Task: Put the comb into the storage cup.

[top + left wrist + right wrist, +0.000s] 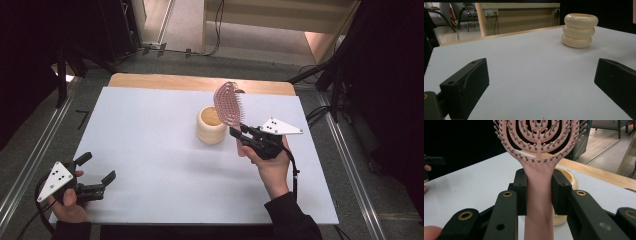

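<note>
My right tool [239, 134] grips the pink hairbrush [228, 103] by its handle, head up toward 11 o'clock, just above the cream ringed cup [211, 125], which sits at 9 o'clock from it. My left tool [97, 167] rests wide and empty at the desk's [150, 130] near-left corner, well apart.

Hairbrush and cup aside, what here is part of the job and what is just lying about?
In the job:
- pink hairbrush, clamped by its handle in the right tongs, raised beside the cup
- cream ribbed cup, upright on the table

Not in use:
- left tongs, open, holding nothing
- cables on the floor beyond the table
</note>
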The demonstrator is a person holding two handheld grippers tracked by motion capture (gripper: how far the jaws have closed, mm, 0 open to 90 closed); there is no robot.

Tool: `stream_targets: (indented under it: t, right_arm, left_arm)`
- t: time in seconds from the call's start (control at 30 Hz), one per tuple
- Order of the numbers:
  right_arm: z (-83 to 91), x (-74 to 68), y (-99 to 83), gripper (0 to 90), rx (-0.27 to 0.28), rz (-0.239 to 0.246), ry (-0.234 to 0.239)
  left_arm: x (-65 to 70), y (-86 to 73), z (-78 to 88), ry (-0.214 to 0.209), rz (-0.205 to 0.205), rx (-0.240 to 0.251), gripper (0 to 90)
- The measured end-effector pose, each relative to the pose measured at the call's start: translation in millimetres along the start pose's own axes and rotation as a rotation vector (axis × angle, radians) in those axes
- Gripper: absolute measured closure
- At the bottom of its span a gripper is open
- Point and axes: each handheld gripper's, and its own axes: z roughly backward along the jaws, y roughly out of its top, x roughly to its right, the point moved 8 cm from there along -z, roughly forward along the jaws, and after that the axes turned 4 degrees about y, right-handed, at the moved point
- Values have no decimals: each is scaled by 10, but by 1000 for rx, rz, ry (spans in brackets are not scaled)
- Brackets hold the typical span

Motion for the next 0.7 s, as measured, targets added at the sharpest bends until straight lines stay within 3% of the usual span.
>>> stream_targets:
  t: [0.7]
  right_arm:
    - [-105, 105, 122, 681, 43, -18, -16]
  left_arm:
    - [1, 0, 1, -1, -1, 0, 3]
